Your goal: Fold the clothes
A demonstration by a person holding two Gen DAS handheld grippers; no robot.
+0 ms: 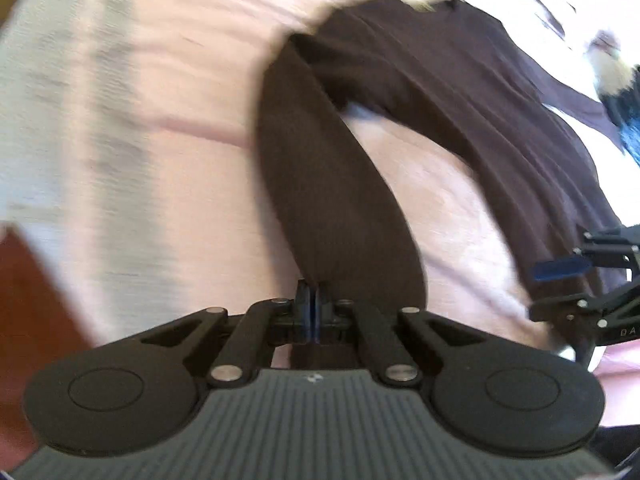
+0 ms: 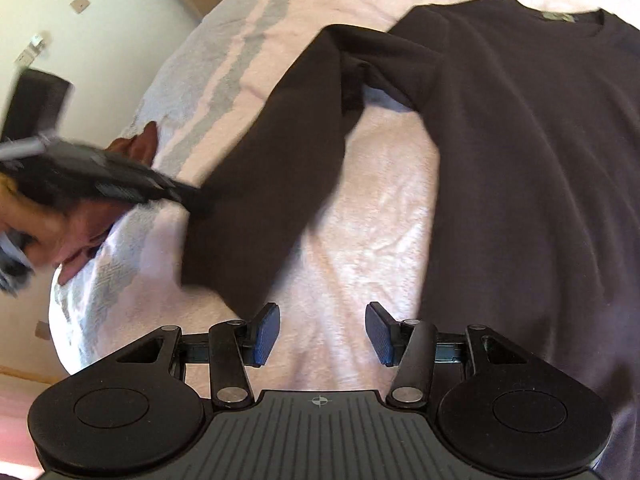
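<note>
- The left tongs (image 1: 311, 300) stand fully closed, pads pressed together, pinching the end of the dark brown sleeve (image 1: 332, 184); the cloth comes straight out of the pads and runs away from the camera.
- The right tongs (image 2: 323, 334) stand partly open with nothing between the blue pads (image 2: 266, 334); below the gap lies only bare bed cover.
- In the right wrist view the tip of the left pad is just beside the cuff end of the sleeve (image 2: 272, 168); whether it touches the cloth I cannot tell.
- The dark brown long-sleeved sweater (image 2: 520, 152) lies spread flat on the bed (image 2: 360, 240), its body to the right of the open tongs and its sleeve slanting down toward the near left.
- The bed carries a pale pink cover with grey stripes running toward its far left corner.
- A hand (image 2: 60, 232) at the bed's left edge holds the other tool, blurred.
- At the sweater's collar, toward the far edge of the bed, sits a small grey label (image 2: 558, 17); its writing is too small to read.
- In the left wrist view the right tongs (image 1: 560, 280) show at the right edge, over the sweater's hem side.
</note>
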